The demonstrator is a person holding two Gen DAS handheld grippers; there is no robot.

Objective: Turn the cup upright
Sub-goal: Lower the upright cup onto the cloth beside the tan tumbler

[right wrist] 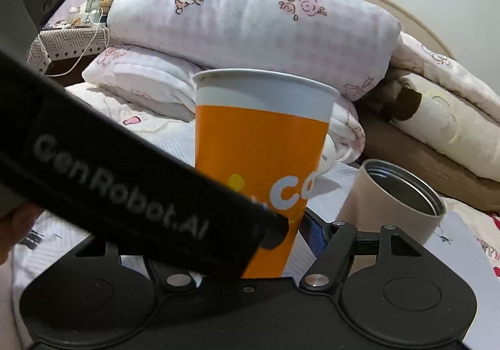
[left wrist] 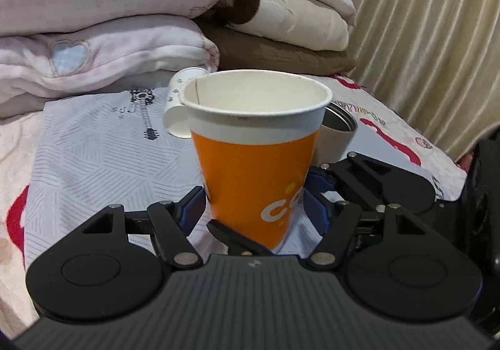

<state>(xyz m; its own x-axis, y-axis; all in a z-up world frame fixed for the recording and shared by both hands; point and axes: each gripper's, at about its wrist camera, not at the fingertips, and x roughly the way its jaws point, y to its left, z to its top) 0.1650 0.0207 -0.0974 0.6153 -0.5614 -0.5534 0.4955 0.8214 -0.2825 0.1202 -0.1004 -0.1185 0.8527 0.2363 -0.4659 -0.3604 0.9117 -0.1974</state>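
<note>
The cup (left wrist: 254, 159) stands mouth up on the bedsheet (left wrist: 93, 150), orange with a white band at the rim, so the flip itself looks done and the step in hand is probably the release. Both claws sit low around its base. The left gripper (left wrist: 253, 209) has its blue pads (left wrist: 190, 209) close at either side of the cup's lower wall; they seem to touch or nearly touch it, but I cannot tell whether they pinch. The right gripper (right wrist: 278, 237) shows one blue pad (right wrist: 314, 232) just beside the cup on its right side, while its other finger is hidden behind the left tool's black body, so I cannot tell its state either.

To finish well, the bedding matters: it is soft and a light paper cup will tip easily. I would check the base sits flat before letting go, then spread the fingers evenly so neither pad drags the wall sideways. Draw each claw straight back, low and slow, one at a time. Mind the steel tumbler (right wrist: 397, 197) standing just beside to the right, and the small white cup (left wrist: 182, 106) lying behind; a wide sweep could knock either.
</note>
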